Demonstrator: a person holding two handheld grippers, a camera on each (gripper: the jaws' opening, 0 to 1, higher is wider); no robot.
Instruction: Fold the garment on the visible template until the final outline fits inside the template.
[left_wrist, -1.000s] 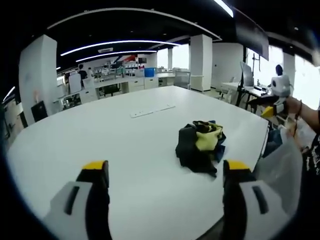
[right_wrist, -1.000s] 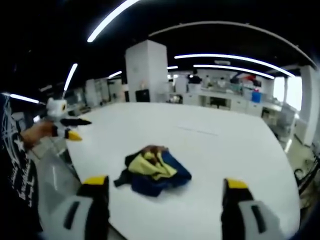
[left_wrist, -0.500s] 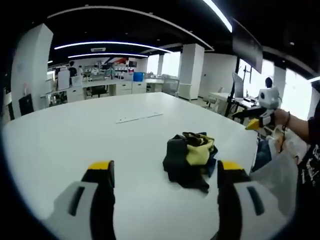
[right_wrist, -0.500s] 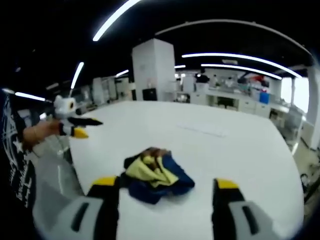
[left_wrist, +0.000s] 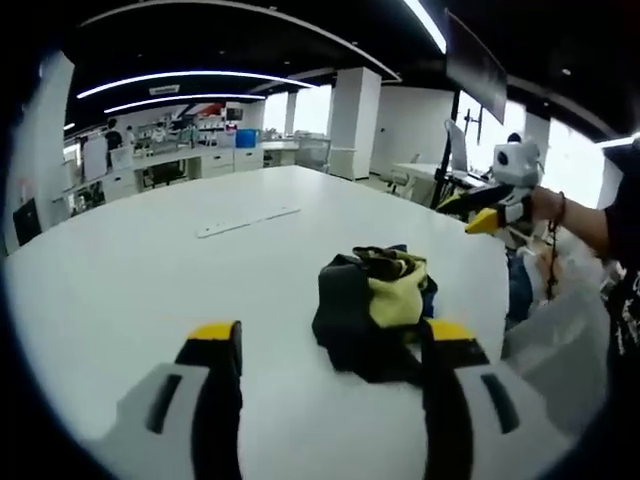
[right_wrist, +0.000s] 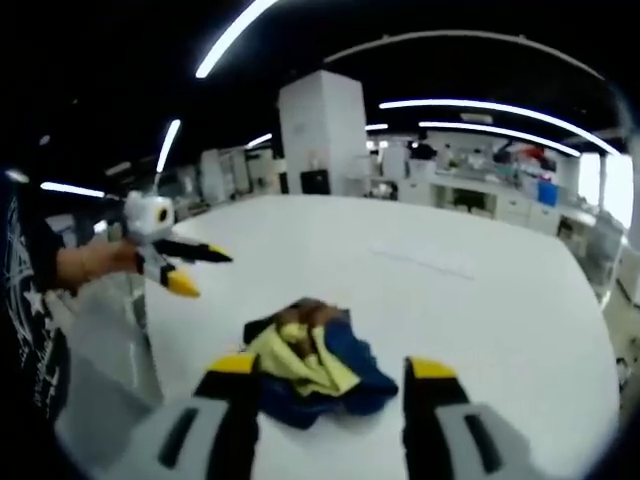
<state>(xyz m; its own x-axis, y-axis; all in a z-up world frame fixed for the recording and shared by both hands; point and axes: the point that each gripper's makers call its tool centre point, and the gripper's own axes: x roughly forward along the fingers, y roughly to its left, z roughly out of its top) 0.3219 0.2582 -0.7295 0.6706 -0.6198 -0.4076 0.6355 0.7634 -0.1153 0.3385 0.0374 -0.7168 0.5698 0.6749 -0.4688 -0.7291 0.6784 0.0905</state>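
Left gripper (left_wrist: 330, 345) with jaws spread above the white surface (left_wrist: 120, 280), right gripper (right_wrist: 325, 375) jaws likewise apart, crumpled garment (left_wrist: 372, 305) lying just beyond both, its near edge partly hidden by a jaw, template hard to make out, a pale strip (left_wrist: 247, 220) farther off, desks blurred beyond.

i see the garment (left_wrist: 372, 310) bunched on the table (left_wrist: 150, 270) ahead between my left gripper's (left_wrist: 330, 345) jaws, a strip (left_wrist: 247, 221) lying beyond it.
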